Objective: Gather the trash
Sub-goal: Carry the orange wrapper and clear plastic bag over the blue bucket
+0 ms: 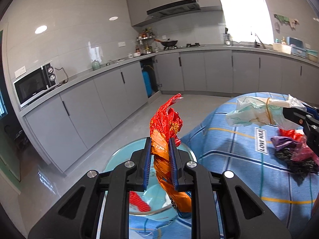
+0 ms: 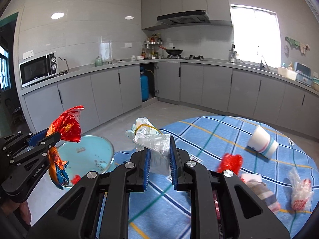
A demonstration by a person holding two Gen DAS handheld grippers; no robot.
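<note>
A: Nearest first. The left gripper [image 1: 159, 159] is clenched on a twisted orange and red wrapper [image 1: 165, 131], holding it above the pale blue bowl [image 1: 117, 159]. What could go wrong?

B: The wrapper is long and floppy. Its tail hangs below the pads toward the bowl and its top sticks up past them. If it is let go off-centre, I judge it could catch the rim or slide out to the floor, since the bowl sits right at the bench [image 2: 209, 139] edge.

A: And the right gripper [image 2: 159, 159]?

B: It grasps a clear plastic bag [image 2: 153, 145] bunched with a yellow rubber band [image 2: 146, 127]. The film is thin and slippery, and only one end seems pinched, so it may slip loose on the way across. The two grippers are near each other by the bowl, so they could knock together if both go in at once.

A: What else lies around?

B: On the checked cloth, further right: a red crumpled scrap [image 2: 230, 162], a tipped white cup [image 2: 263, 141], a clear bag with red print [image 2: 301, 193], and a blurred bundle beside it that I cannot identify. A few crumbs and a red scrap already lie in the bowl.

A: Anything in the way?

B: Nothing between the wrapper and the bowl. Beyond, only grey cupboards, a microwave [image 2: 37, 68] and a blue gas cylinder [image 2: 144, 85], all well apart.
</note>
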